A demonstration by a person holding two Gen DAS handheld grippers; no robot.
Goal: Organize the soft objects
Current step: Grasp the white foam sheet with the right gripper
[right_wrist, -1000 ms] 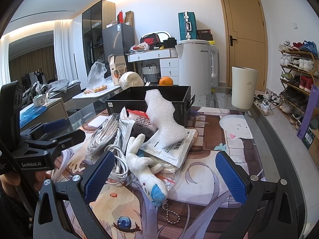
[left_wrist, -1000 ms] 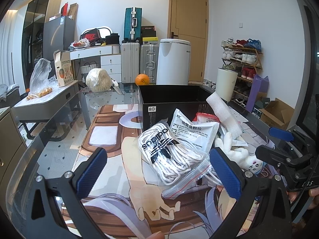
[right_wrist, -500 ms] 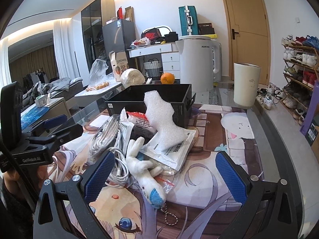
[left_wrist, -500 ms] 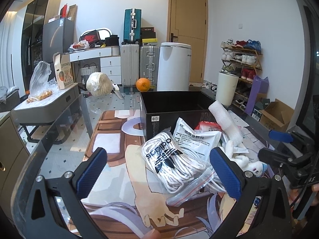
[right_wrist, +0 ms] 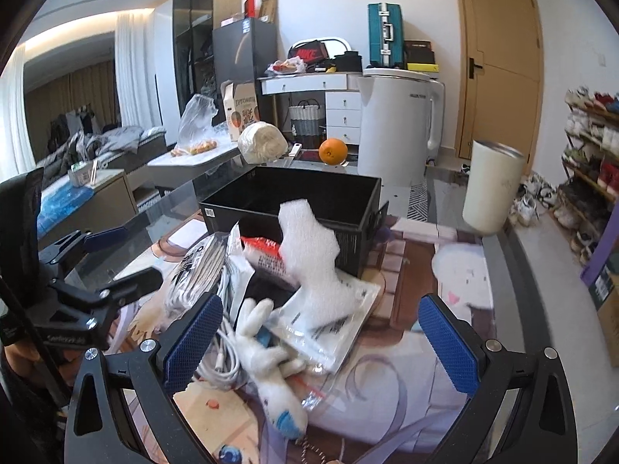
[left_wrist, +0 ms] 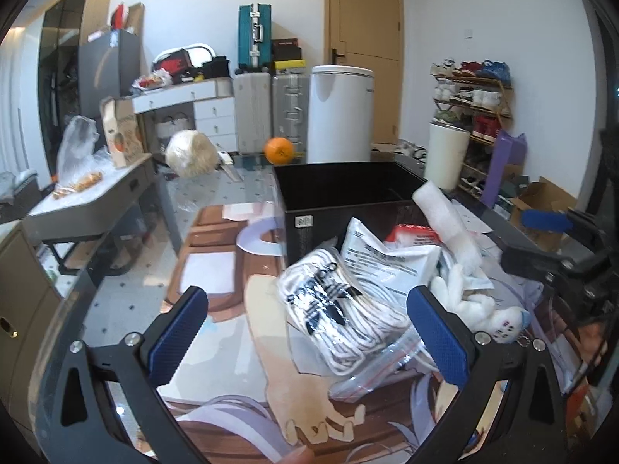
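While both the left tongs (left_wrist: 307,342) and right tongs (right_wrist: 319,342) are held wide apart and empty, a light, squashy plush rabbit (right_wrist: 267,363) is seen on the table (right_wrist: 394,382); its body is best pinched.

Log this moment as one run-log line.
left tongs: open, empty | right tongs: open, empty | black bin: empty | plush toy: in pile on table

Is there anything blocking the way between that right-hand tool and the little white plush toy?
Nothing visible blocks it. The plush toy lies on top of the pile, between the open fingers of the right gripper, with white cable beside it.
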